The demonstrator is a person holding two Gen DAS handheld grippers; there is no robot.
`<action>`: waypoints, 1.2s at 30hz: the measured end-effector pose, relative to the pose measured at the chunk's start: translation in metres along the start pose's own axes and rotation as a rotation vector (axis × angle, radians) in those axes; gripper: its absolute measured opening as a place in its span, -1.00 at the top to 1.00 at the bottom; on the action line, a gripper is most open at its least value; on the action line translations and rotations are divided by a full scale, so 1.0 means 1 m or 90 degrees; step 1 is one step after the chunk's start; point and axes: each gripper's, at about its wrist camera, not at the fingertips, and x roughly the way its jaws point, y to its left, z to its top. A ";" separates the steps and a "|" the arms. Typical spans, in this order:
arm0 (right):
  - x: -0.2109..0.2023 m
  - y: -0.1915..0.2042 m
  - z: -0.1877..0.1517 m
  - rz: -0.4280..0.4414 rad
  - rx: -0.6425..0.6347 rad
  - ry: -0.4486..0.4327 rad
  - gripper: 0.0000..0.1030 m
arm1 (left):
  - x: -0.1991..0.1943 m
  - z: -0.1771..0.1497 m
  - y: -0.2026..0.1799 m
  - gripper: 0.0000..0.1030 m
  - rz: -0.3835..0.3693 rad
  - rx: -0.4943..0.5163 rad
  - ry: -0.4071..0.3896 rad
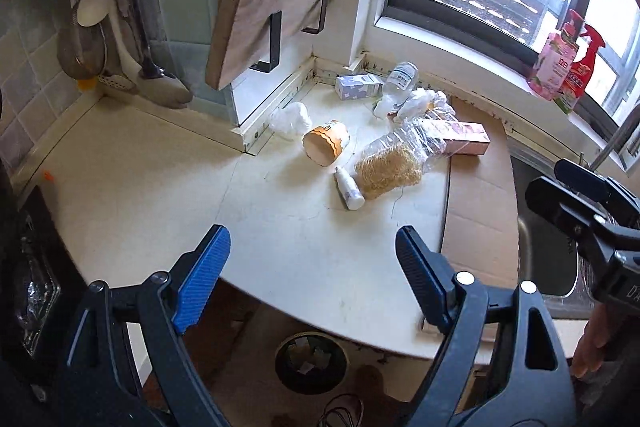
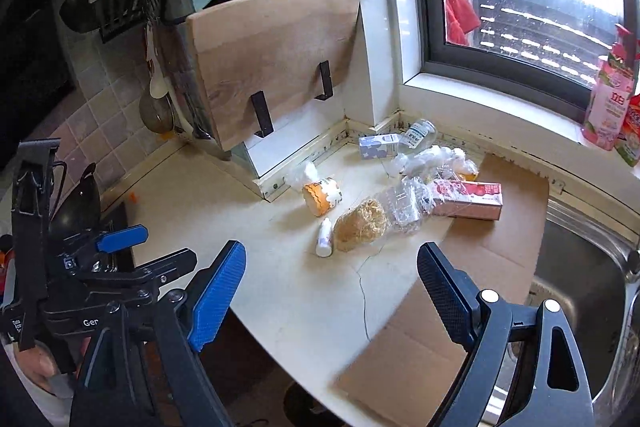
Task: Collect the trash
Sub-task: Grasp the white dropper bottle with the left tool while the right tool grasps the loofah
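Note:
Trash lies scattered on the white counter [image 1: 160,195]: a tipped paper cup [image 1: 325,143], a small white bottle [image 1: 350,189], a clear bag of brown fibre [image 1: 390,167], a pink carton [image 1: 466,139], crumpled tissue [image 1: 291,119], a small white box [image 1: 358,85] and a clear bottle [image 1: 400,77]. My left gripper [image 1: 312,239] hangs open and empty over the counter's front edge, short of the pile. My right gripper [image 2: 332,255] is also open and empty, just in front of the small white bottle [image 2: 324,239] and the bag [image 2: 360,223]. A round bin [image 1: 311,361] stands on the floor below.
Flat cardboard [image 2: 480,255] covers the counter's right part beside a steel sink [image 2: 580,267]. A wooden cutting board [image 2: 272,55] leans in a wall rack at the back. Detergent bottles [image 2: 608,99] stand on the window sill. Utensils [image 1: 100,27] hang at the left.

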 end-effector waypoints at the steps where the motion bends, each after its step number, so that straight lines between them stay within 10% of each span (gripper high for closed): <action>1: 0.018 -0.010 0.006 0.009 -0.003 0.008 -0.74 | 0.016 0.007 -0.005 -0.61 0.004 -0.006 0.007; 18: 0.278 -0.105 0.018 0.145 0.065 0.185 -0.29 | 0.193 0.024 -0.028 -0.35 0.023 -0.047 0.099; 24: 0.295 -0.104 0.015 0.211 0.078 0.213 0.34 | 0.206 0.022 -0.032 -0.19 0.018 -0.042 0.117; 36: 0.285 -0.117 0.025 0.194 0.073 0.163 0.45 | 0.235 0.029 -0.029 0.13 -0.014 -0.094 0.155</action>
